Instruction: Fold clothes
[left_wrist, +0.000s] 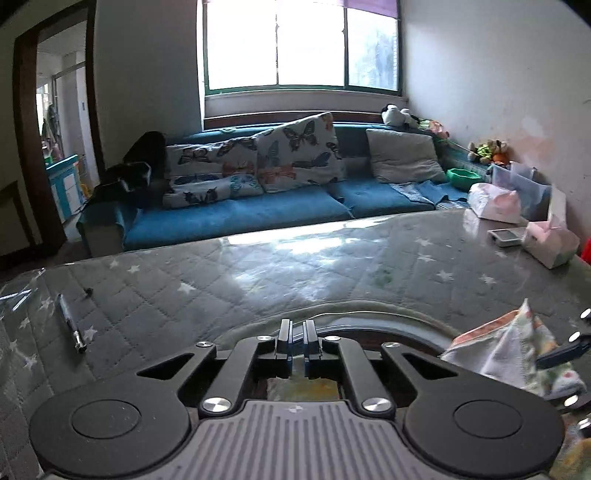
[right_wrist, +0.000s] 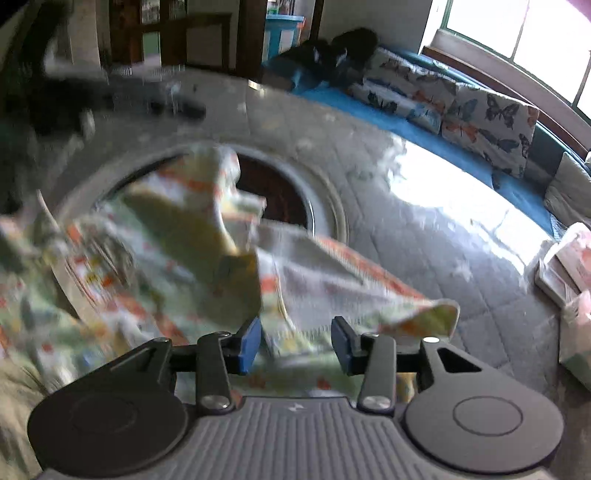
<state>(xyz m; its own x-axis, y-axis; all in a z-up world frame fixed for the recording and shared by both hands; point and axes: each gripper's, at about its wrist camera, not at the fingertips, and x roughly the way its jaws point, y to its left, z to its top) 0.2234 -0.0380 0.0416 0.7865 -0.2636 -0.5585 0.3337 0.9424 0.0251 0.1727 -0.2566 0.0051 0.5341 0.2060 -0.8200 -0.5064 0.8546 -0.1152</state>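
A patterned white, orange and green garment (right_wrist: 192, 258) lies crumpled on the grey quilted table (right_wrist: 424, 258), partly over a round dark opening (right_wrist: 284, 199). My right gripper (right_wrist: 295, 347) is open just above it, the cloth between and below its blue pads, and the view is blurred. In the left wrist view a raised fold of the garment (left_wrist: 506, 350) shows at the right edge. My left gripper (left_wrist: 297, 339) is shut with nothing visible between its fingers, above the table near the opening's rim (left_wrist: 369, 314).
A pen (left_wrist: 72, 325) lies at the table's left. Pink tissue packs (left_wrist: 550, 243) and a small device (left_wrist: 506, 236) sit at the table's right. A blue sofa (left_wrist: 240, 214) with butterfly cushions stands behind the table under a window.
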